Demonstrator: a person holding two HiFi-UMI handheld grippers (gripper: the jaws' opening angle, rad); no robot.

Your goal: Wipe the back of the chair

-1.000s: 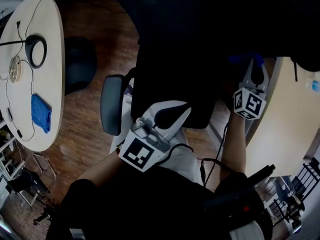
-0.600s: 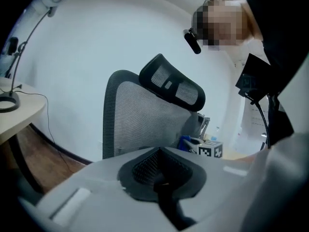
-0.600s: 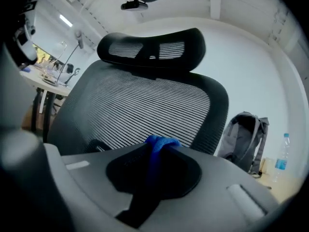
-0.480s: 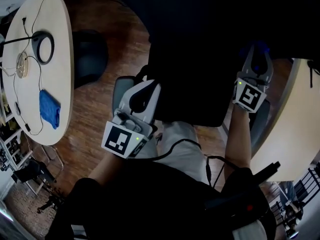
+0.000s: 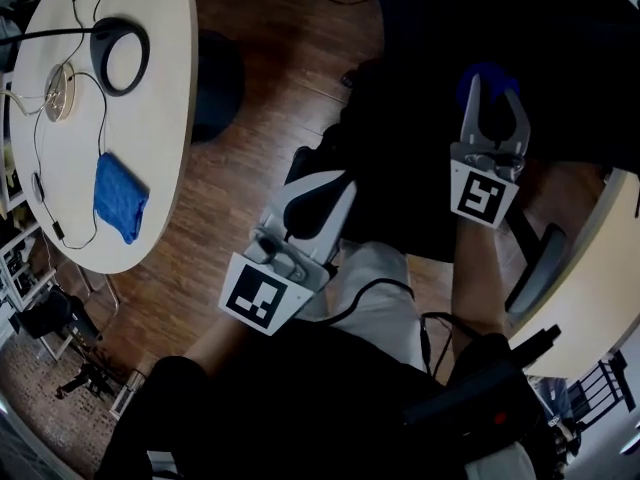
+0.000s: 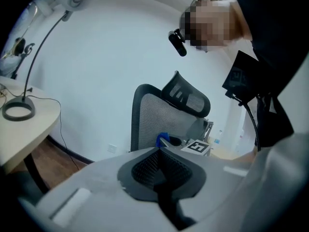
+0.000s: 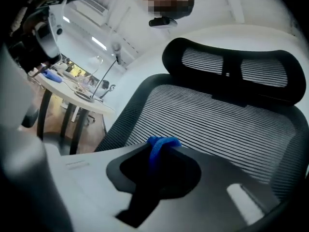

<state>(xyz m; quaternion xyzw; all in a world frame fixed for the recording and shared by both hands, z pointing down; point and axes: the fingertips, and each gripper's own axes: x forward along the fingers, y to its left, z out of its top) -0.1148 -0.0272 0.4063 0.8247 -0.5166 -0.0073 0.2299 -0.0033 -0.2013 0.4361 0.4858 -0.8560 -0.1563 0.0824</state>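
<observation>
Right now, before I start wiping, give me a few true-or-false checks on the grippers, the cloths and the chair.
1. The right gripper is shut on a blue cloth. True.
2. The left gripper holds a cloth too. False: its jaws are together with nothing between them.
3. A spare cloth lies on the round table. True.
4. The chair back is solid padding. False: it is open mesh.
</observation>
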